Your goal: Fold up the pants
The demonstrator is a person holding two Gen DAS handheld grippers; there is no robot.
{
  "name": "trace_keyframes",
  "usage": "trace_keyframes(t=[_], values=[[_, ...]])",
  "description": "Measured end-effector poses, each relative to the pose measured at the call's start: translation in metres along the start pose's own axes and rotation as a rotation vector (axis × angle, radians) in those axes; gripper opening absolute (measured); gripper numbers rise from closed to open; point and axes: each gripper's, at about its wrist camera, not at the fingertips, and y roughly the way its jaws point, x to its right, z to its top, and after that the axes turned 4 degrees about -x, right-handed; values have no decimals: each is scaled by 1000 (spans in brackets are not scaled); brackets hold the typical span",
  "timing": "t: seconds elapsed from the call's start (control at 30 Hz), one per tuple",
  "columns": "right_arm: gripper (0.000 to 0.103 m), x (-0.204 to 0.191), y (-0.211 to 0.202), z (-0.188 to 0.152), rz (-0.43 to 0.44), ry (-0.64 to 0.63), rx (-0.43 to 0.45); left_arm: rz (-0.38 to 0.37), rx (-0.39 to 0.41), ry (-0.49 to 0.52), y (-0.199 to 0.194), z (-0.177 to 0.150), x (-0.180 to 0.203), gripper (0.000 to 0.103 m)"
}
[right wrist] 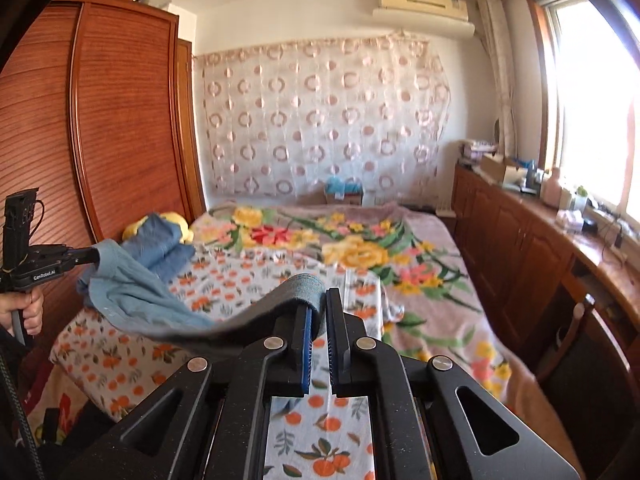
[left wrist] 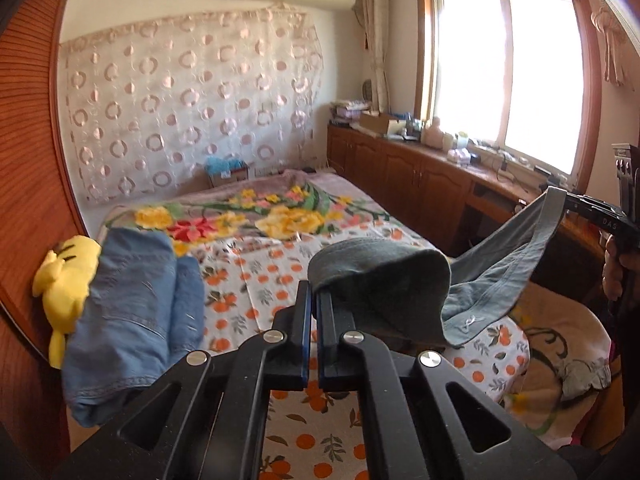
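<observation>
left gripper [left wrist: 314, 300] jaws clamp pants [left wrist: 400, 276] | right gripper [right wrist: 318, 308] jaws likewise

A bed [right wrist: 420, 240] with a floral blanket [right wrist: 360, 248] and an orange-print sheet [right wrist: 224, 280] fills the bedroom. A reddish wooden wardrobe [right wrist: 120, 120] stands at its left. A sheer curtain with ring patterns [right wrist: 320, 120] covers the far wall below an air conditioner [right wrist: 424, 2]. Low wooden cabinets [left wrist: 400, 172] run beneath a bright, sunlit window [left wrist: 508, 68].
</observation>
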Motion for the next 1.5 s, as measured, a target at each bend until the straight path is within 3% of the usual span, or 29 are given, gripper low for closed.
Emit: trace_keyframes(t=[0.2, 0.5, 0.63, 0.83, 0.93, 1.03, 1.17, 1.4, 1.5], values=[[6, -5, -20, 2, 16, 12, 34, 16, 64, -56, -30, 5, -23, 3], [6, 0, 8, -11, 65, -10, -22, 39, 27, -79, -11, -8, -37, 3], [6, 4, 38, 22, 62, -28, -50, 61, 6, -81, 10, -5, -46, 3], [6, -11, 94, 88, 0, -89, -17, 113, 24, -71, 39, 43, -60, 3], [6, -8, 93, 122, -16, -57, 58, 136, 85, -75, 25, 69, -63, 3], [6, -8, 73, 135, -4, -30, 128, 128, 121, -66, 8, 74, -61, 3], [6, -7, 62, 106, 30, -28, 105, 118, 90, -61, 5, 38, -56, 3], [6, 3, 110, -25, 54, -5, -147, 69, -85, -137, 43, -65, -49, 3], [6, 8, 132, -58, 69, 30, -230, 83, -161, -136, 58, -98, -40, 3]])
